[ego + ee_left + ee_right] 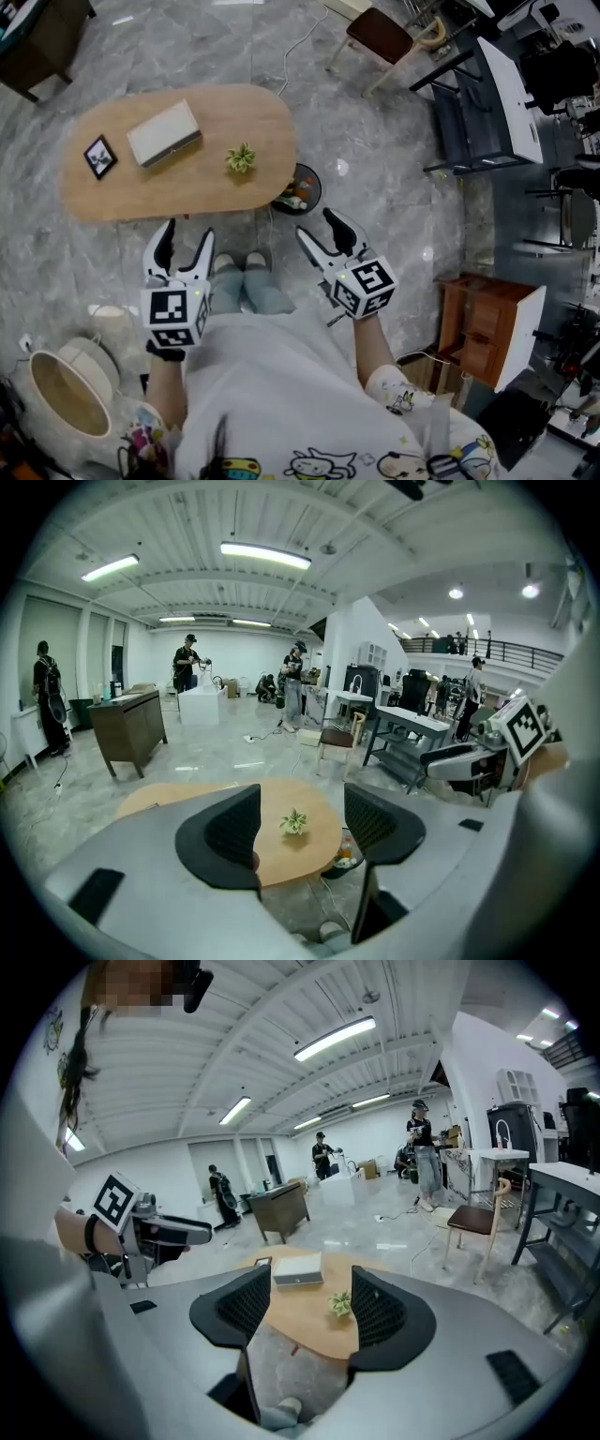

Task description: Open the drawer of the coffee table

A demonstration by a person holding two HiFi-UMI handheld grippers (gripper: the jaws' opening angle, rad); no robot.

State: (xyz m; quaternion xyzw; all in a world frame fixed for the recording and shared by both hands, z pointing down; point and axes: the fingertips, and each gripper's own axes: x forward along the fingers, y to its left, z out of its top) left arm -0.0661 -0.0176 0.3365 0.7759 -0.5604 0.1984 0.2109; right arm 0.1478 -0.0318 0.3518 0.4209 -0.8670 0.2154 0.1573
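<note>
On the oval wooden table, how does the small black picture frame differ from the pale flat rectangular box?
The small black picture frame is smaller, square and dark-bordered; the pale flat rectangular box is larger, oblong and plain. Both sit on the oval wooden table, apart from each other.

Head view: from above, steeply down onto the table (234,192) just ahead. Left gripper view: roughly level, out between the left fingers (225,841) toward that table. Right gripper view: likewise, between the right fingers (239,1309). Shared by all three: tabletop and small plant (241,158).
</note>
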